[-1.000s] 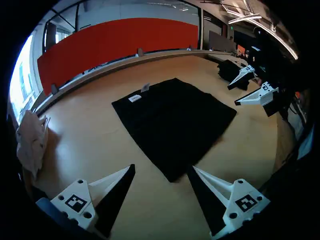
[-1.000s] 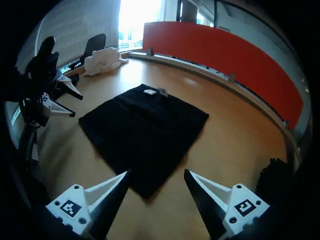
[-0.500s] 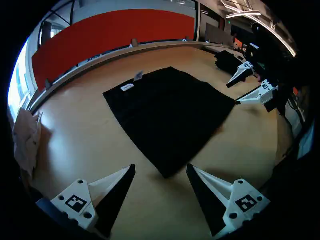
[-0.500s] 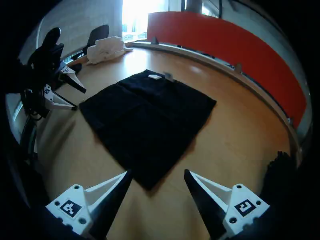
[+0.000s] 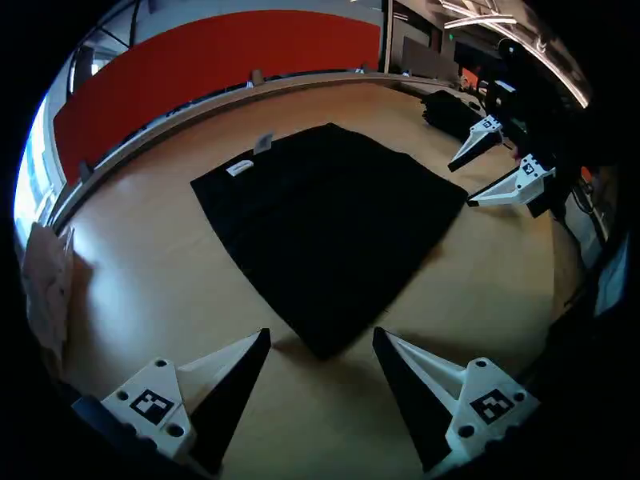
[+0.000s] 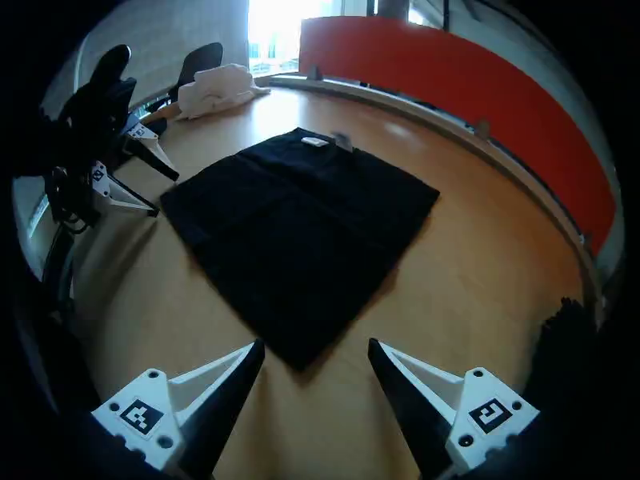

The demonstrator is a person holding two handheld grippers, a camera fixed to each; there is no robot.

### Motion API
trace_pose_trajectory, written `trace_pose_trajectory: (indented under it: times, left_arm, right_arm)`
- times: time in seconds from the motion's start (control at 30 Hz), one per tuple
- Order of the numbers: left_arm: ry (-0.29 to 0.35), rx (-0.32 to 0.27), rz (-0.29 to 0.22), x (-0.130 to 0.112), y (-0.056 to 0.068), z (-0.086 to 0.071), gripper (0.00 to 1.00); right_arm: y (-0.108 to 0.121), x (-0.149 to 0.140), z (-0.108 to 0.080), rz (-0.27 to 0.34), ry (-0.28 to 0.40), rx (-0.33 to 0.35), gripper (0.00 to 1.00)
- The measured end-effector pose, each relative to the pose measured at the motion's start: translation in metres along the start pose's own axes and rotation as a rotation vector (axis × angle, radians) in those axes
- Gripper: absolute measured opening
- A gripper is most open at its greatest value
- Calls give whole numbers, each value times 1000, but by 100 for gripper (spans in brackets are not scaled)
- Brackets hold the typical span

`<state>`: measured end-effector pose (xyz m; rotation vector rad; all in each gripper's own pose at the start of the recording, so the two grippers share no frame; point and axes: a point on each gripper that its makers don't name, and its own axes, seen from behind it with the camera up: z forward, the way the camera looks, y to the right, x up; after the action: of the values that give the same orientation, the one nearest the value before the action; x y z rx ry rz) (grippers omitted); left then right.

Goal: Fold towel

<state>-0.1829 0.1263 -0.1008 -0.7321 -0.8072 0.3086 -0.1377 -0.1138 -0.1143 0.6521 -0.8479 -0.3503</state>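
Observation:
A black towel (image 5: 328,216) lies flat on the wooden table, a white tag near its far edge. My left gripper (image 5: 320,340) hangs open just short of the towel's near corner, nothing between its fingers. In the right gripper view the same towel (image 6: 300,228) spreads out ahead, and my right gripper (image 6: 314,356) is open just behind another corner of it. The right gripper (image 5: 480,172) also shows at the right of the left gripper view, the left gripper (image 6: 152,188) at the left of the right gripper view, both apart from the towel.
A pale cloth pile (image 6: 216,84) sits at the table's far end by dark chairs. A stack of dark cloth (image 5: 448,112) lies at the other end. A red partition (image 5: 216,64) runs along the table's long far edge.
Both grippers have drifted closer over the table toward their towel corners; the towel itself lies unmoved. Both stay open.

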Motion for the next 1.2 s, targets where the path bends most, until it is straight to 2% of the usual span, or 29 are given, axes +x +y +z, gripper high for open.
trace_pose_trajectory:
  times: [0.3, 0.73, 0.97, 1.2]
  left_arm:
    - [-8, -3, 10, -1, 2, 2, 95]
    - [-5, 9, -3, 0, 2, 2, 90]
    - [-11, 22, -11, 0, 3, 2, 81]
    - [-8, 28, -16, 0, 5, 3, 75]
  right_arm:
    - [-4, -1, 5, -9, -11, 21, 96]
    - [-7, -2, 7, -4, -9, 60, 73]
    - [-5, -1, 8, -2, -12, 62, 62]
    - [-8, -1, 6, -7, -10, 65, 57]
